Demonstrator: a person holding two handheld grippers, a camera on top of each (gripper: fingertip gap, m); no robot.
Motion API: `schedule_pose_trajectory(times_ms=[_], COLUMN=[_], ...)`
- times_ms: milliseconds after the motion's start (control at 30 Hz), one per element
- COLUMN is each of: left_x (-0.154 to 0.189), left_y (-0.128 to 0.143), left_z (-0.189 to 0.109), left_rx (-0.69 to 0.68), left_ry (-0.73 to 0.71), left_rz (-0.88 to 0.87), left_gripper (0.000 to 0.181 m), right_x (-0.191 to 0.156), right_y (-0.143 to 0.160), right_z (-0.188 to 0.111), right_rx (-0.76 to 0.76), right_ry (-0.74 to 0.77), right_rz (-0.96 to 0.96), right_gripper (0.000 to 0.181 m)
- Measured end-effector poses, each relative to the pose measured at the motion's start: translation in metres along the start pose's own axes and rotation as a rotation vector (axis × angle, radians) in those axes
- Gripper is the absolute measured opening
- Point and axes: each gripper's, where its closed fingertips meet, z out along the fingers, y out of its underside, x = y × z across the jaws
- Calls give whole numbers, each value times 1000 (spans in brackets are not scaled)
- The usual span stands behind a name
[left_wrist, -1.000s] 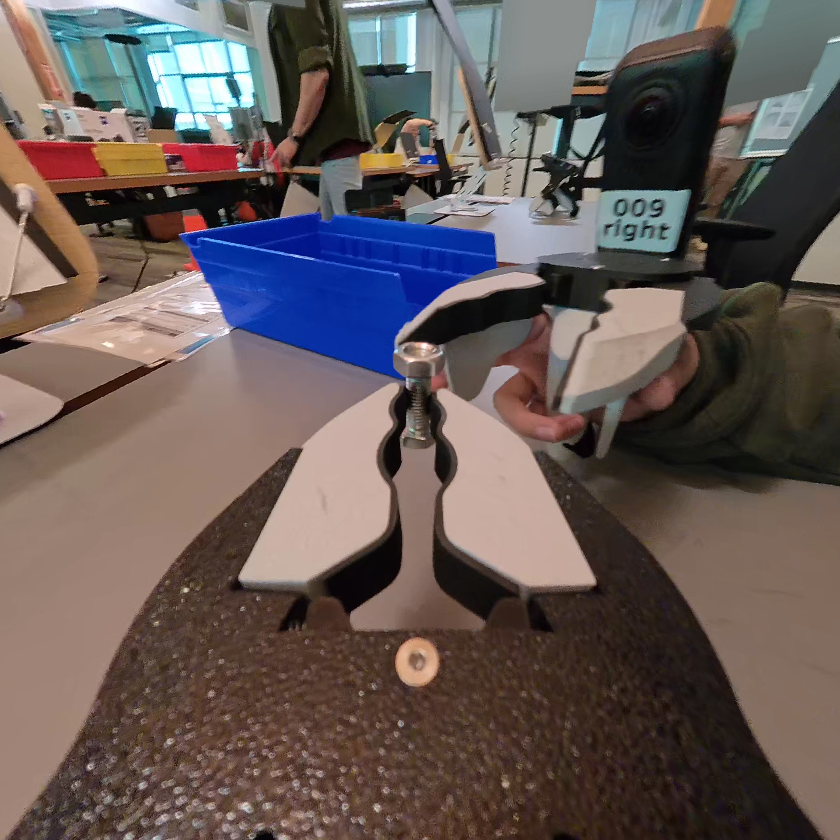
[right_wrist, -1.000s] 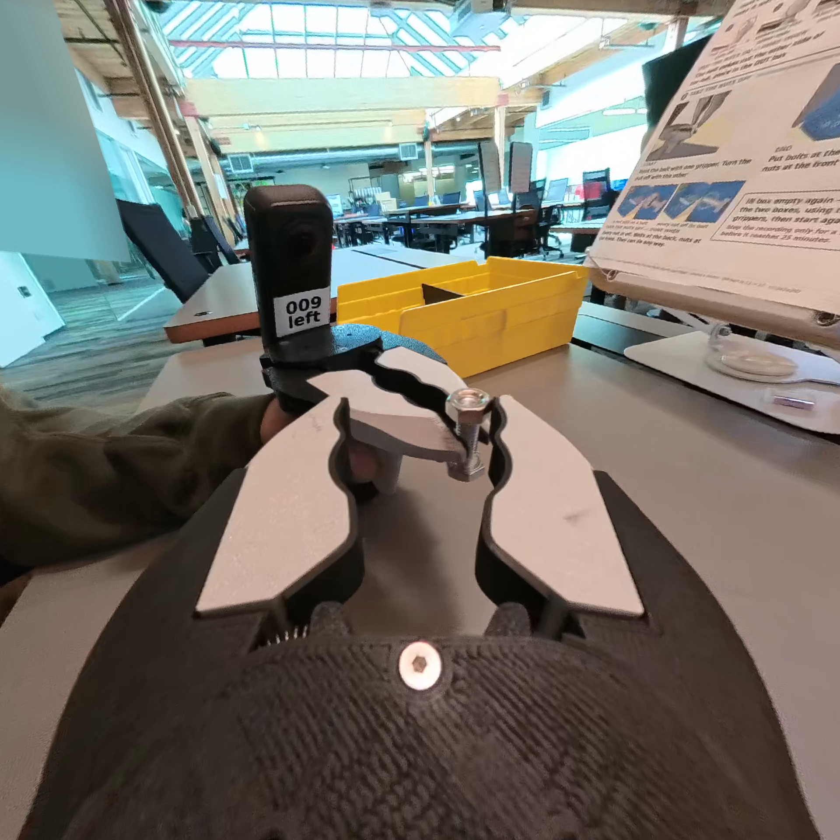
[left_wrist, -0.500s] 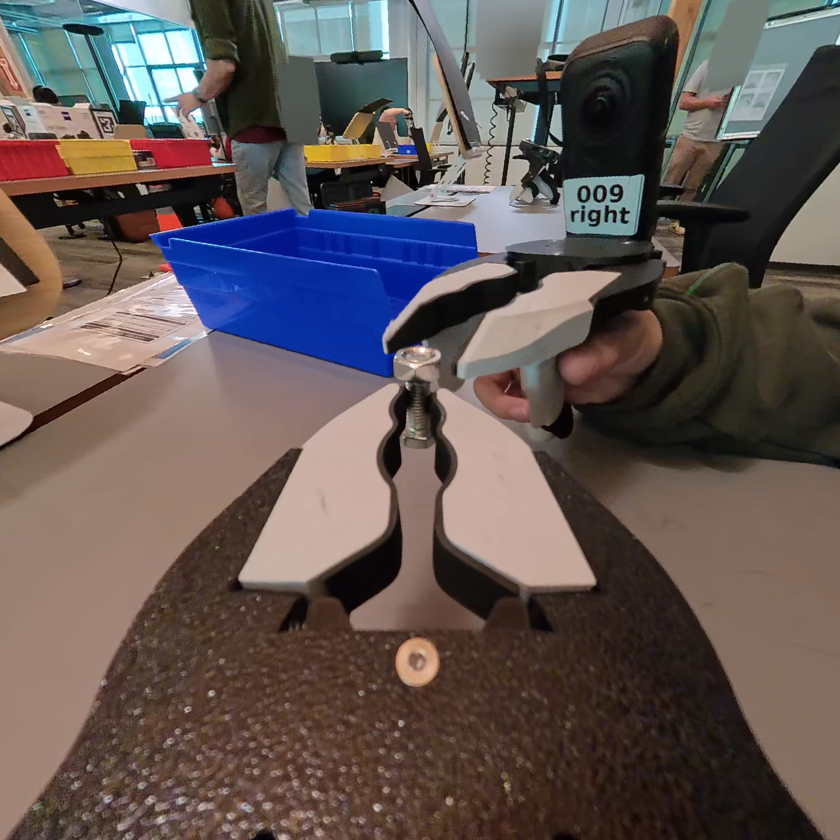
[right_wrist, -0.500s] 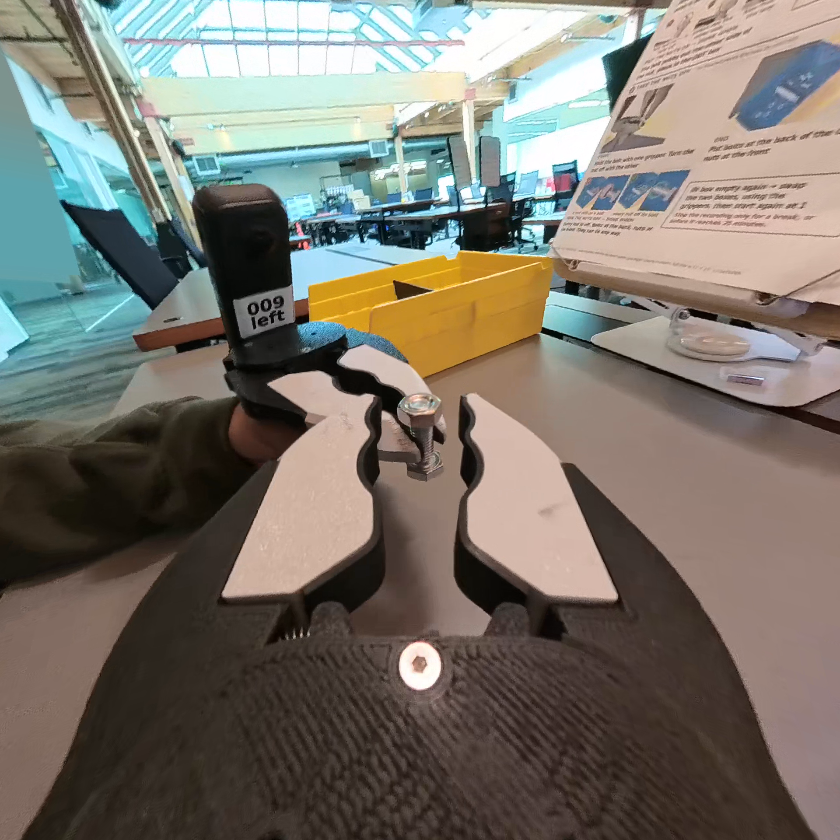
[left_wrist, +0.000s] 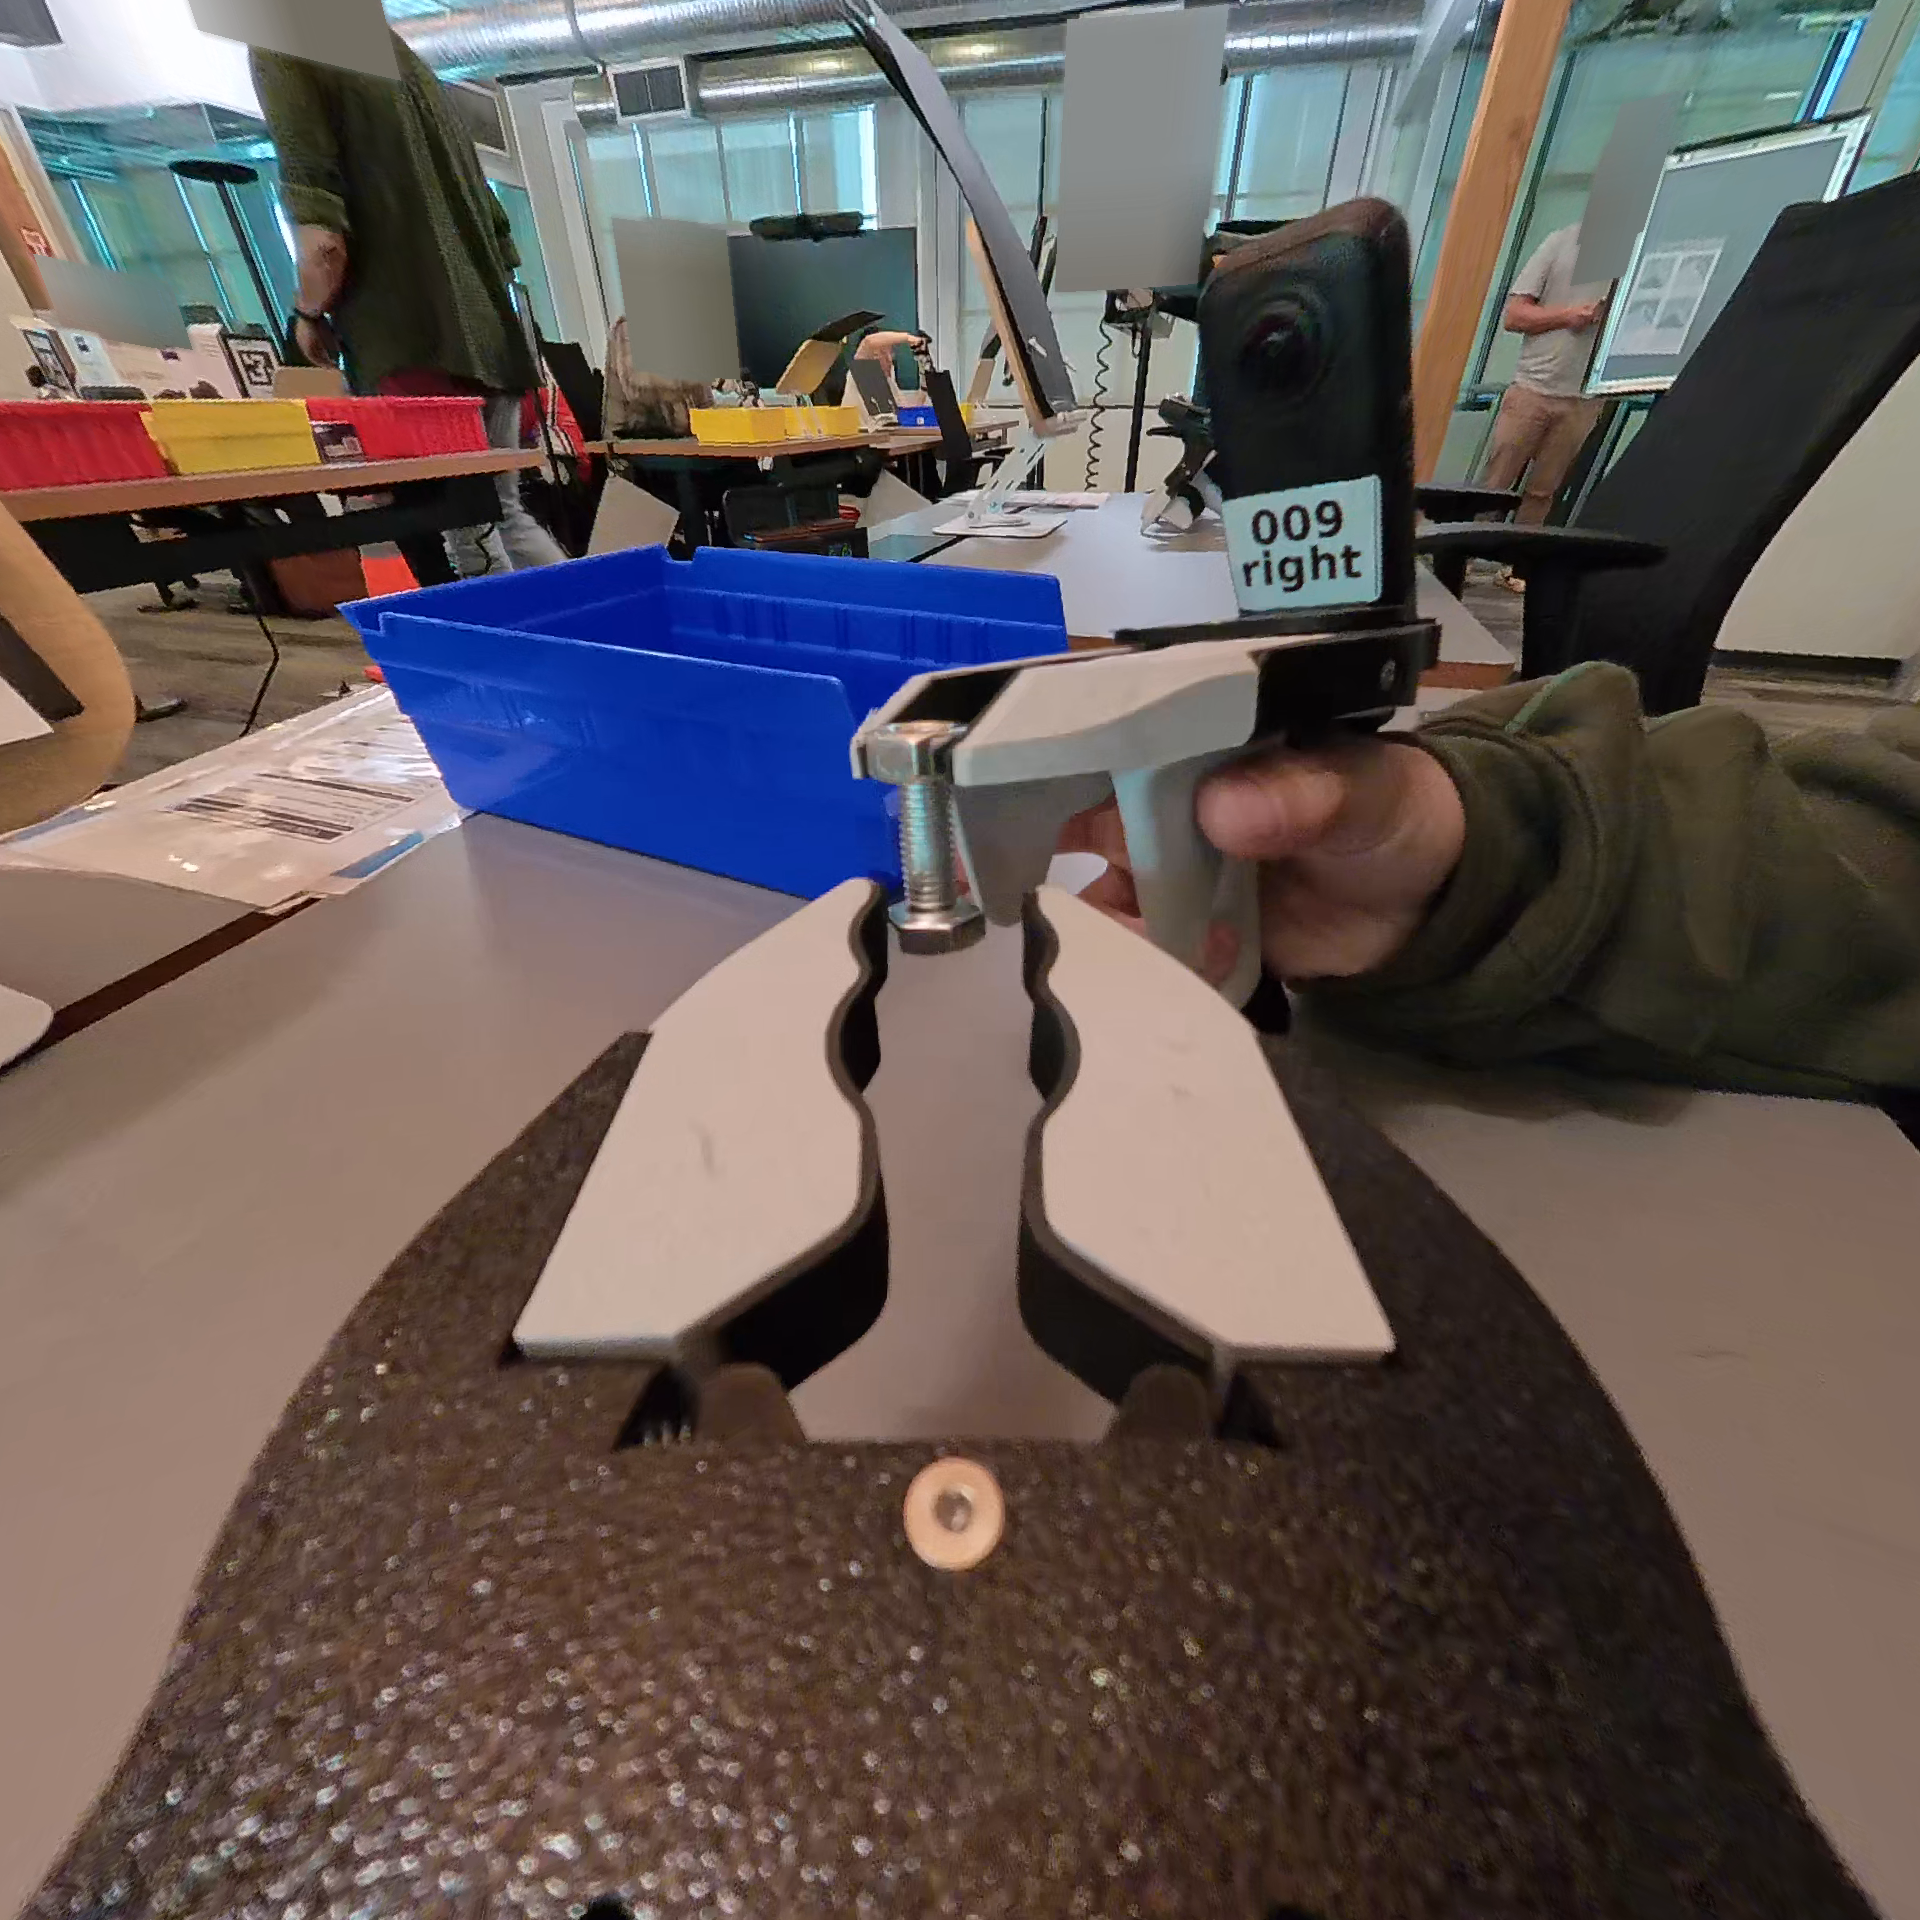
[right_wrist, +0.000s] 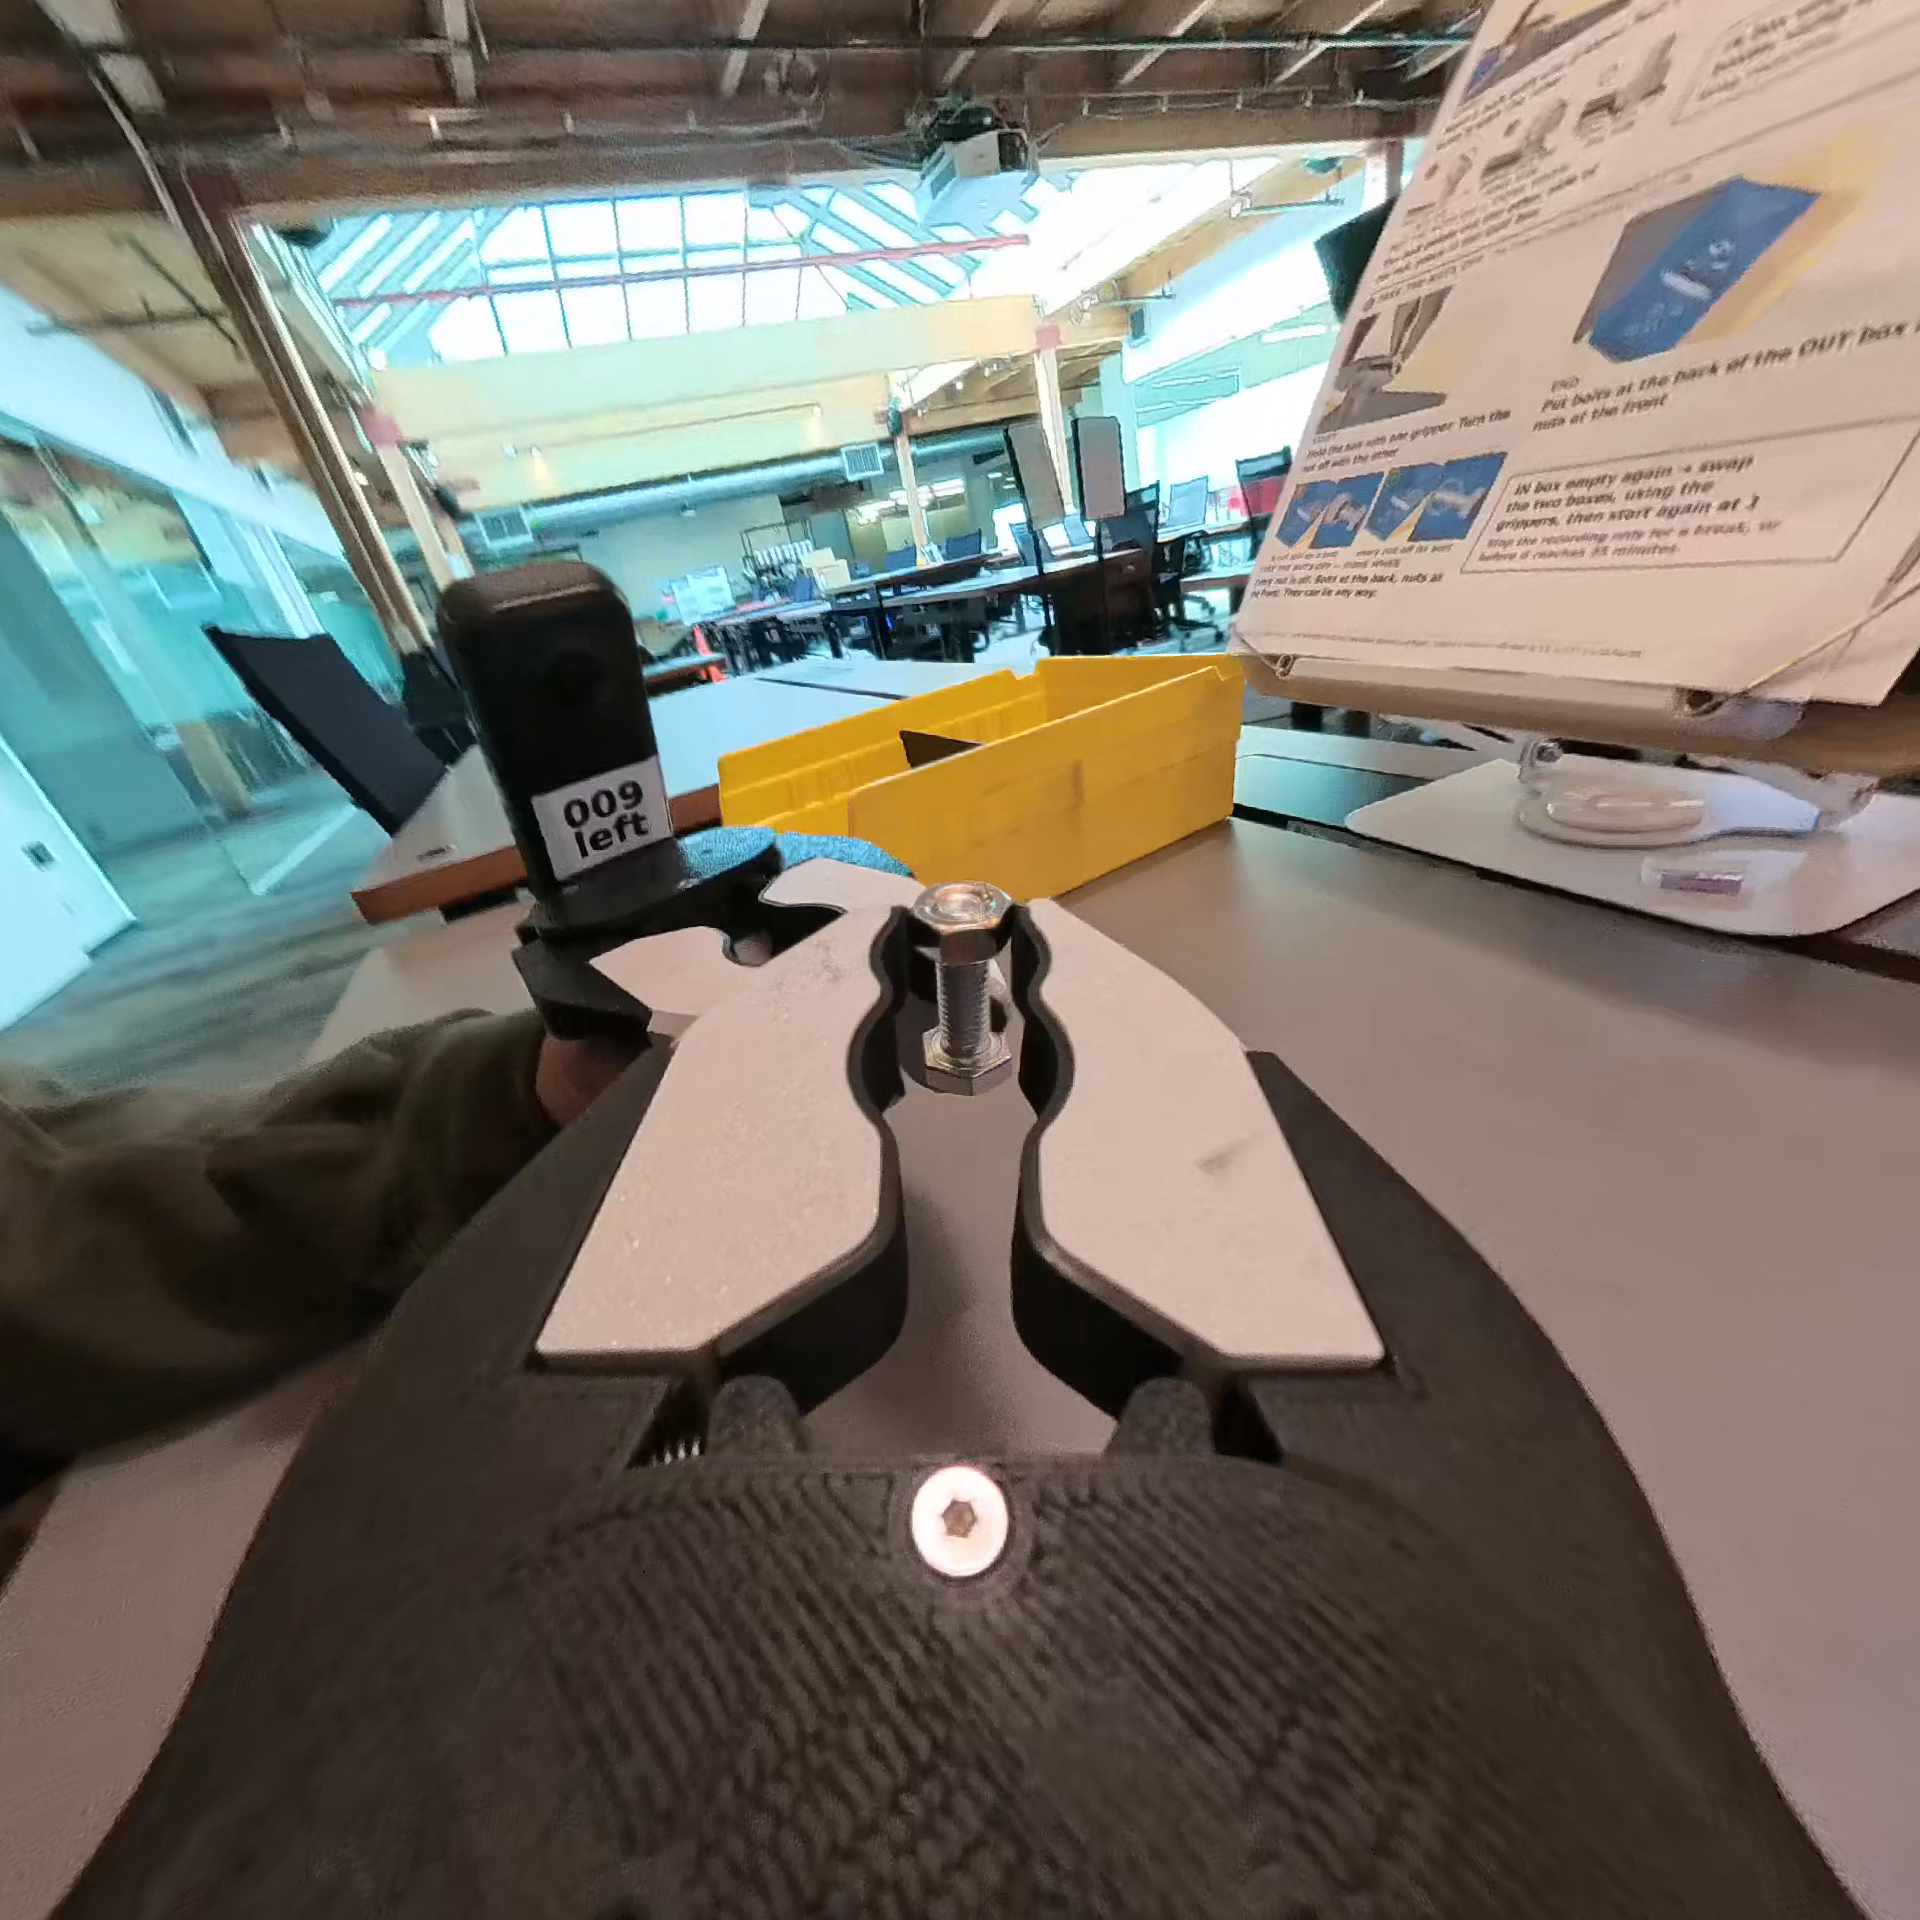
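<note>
A steel bolt (right_wrist: 961, 992) stands upright, hex head up, with a nut (right_wrist: 966, 1065) threaded on its lower end. My right gripper (right_wrist: 958, 925) is shut on the bolt's head and holds it above the grey table (right_wrist: 1558, 1195). In the left wrist view the right gripper (left_wrist: 909, 732) comes in from the right, with the bolt (left_wrist: 925, 831) hanging from its tips. My left gripper (left_wrist: 951, 914) is open, and the nut (left_wrist: 935, 927) sits between its fingertips, close to the left finger (left_wrist: 727, 1143). The left gripper (right_wrist: 727, 935) shows behind the bolt in the right wrist view.
A blue bin (left_wrist: 675, 707) stands behind the grippers in the left wrist view. A yellow bin (right_wrist: 1039, 769) and a printed sheet on a stand (right_wrist: 1610, 364) are at the back in the right wrist view. Papers (left_wrist: 281, 800) lie at the left. A black chair (left_wrist: 1714, 468) is at the right. Only a small space, under 4 cm, lies between the two pairs of fingers.
The right gripper closed in and shut on the bolt's head. The left gripper, which was shut on the bolt, has opened. The bolt now hangs from the right gripper.
</note>
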Motion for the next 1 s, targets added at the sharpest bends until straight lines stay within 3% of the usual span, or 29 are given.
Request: schedule_pose_trajectory(times_ms=[233,367,633,733,933,1000], left_x=[-6,-4,-8,-13,-15,-14], left_y=[6,10,14,20,19,17], left_z=[2,4,2,2,1,1], left_rx=[-52,-73,-106,-147,-134,-126], left_ry=[-51,-48,-74,-108,-119,-113], left_rz=[8,4,42,69,75,71], left_gripper=[33,19,19,18,18,18], right_x=[-1,-3,-2,1,-4,3], right_y=[0,1,3,-1,2,2], right_z=[1,2,2,0,2,1], right_rx=[16,7,-11,7,-15,-11], right_ry=[-3,-4,7,18,0,55], right_rz=[3,-11,-27,-33,-30,-50], right_gripper=[18,18,18,30,29,41])
